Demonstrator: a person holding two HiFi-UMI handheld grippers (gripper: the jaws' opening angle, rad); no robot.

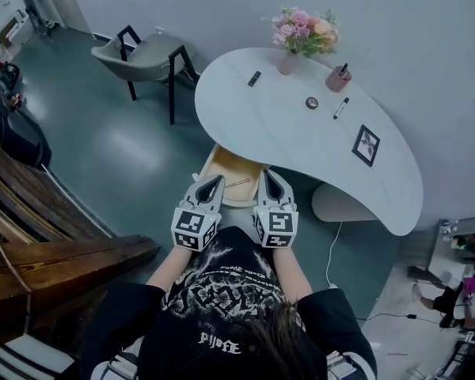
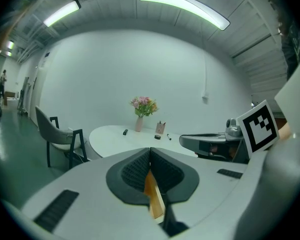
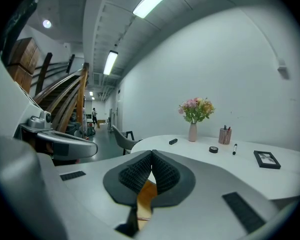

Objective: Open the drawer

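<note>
In the head view a light wooden drawer (image 1: 231, 169) stands pulled out from under the curved white desk (image 1: 301, 137), with a thin stick-like thing lying in it. My left gripper (image 1: 210, 183) sits at the drawer's front left corner and my right gripper (image 1: 267, 174) at its front right. In the left gripper view the left gripper (image 2: 150, 151) has its jaw tips pressed together with nothing between them, and the drawer's wood (image 2: 153, 196) shows below. The right gripper (image 3: 151, 155) is likewise shut on nothing above the drawer's wood (image 3: 146, 196).
On the desk stand a vase of flowers (image 1: 301, 34), a pen cup (image 1: 338, 77), a tape roll (image 1: 311, 102), a marker (image 1: 341, 108) and a picture frame (image 1: 366, 145). A grey chair (image 1: 146, 58) is at the back left. A wooden staircase (image 1: 47, 236) runs along the left.
</note>
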